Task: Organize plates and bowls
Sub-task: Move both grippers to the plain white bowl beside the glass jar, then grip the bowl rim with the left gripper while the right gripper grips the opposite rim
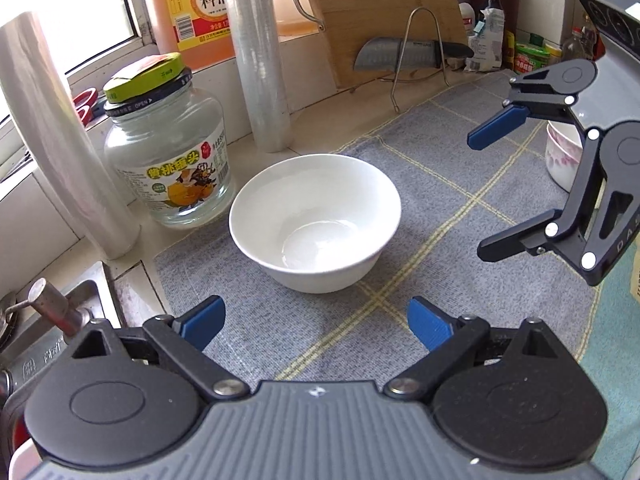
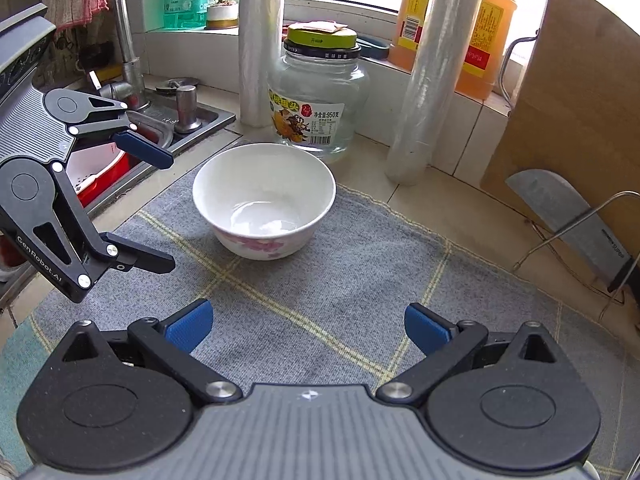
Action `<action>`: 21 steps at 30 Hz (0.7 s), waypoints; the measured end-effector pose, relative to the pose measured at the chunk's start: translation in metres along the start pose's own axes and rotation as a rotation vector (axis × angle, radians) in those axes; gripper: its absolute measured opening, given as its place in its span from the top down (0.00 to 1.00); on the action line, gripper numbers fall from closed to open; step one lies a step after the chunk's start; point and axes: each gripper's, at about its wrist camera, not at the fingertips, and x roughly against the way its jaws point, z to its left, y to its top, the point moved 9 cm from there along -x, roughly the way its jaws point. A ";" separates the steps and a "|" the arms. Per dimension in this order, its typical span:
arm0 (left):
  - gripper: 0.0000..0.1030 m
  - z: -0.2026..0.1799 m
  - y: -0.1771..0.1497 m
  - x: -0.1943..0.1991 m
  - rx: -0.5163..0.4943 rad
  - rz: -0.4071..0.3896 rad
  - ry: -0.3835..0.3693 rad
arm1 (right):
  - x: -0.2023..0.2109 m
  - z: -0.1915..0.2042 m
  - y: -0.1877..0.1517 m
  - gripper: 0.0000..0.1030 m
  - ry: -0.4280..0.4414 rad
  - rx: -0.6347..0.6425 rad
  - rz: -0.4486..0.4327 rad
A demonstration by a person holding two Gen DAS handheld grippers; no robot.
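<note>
In the left wrist view a white bowl [image 1: 316, 220] stands upright and empty on the grey checked mat [image 1: 440, 200], and its near wall is plain. My left gripper [image 1: 316, 324] is open just short of it, nothing between the blue pads. My right gripper [image 1: 480, 198] hangs open at the right and half hides a pink-flowered bowl [image 1: 560, 156]. In the right wrist view a white bowl with pink flowers [image 2: 264, 200] sits ahead of my open right gripper [image 2: 308, 328], with my left gripper [image 2: 168, 212] open to its left. I cannot tell if this is the plain-looking bowl.
A glass jar with a green lid [image 1: 168, 152] and two film rolls [image 1: 260, 52] stand behind the bowl. A cutting board [image 1: 384, 12] and a knife on a wire rack [image 1: 400, 56] are at the back right. The sink with its tap [image 2: 124, 40] and a red basin [image 2: 100, 176] lies left of the mat.
</note>
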 end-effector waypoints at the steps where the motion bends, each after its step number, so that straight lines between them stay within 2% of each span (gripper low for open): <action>1: 0.06 0.002 0.002 -0.004 -0.017 0.003 -0.005 | -0.004 0.000 0.002 0.00 0.007 0.004 0.004; 8: 0.07 0.011 0.008 -0.027 -0.131 0.024 -0.056 | -0.032 0.005 0.020 0.00 0.045 0.087 0.030; 14: 0.09 0.013 0.012 -0.031 -0.214 0.027 -0.105 | -0.045 0.014 0.030 0.02 0.073 0.179 0.041; 21: 0.15 0.012 0.016 -0.031 -0.304 0.022 -0.167 | -0.053 0.021 0.042 0.11 0.123 0.256 0.043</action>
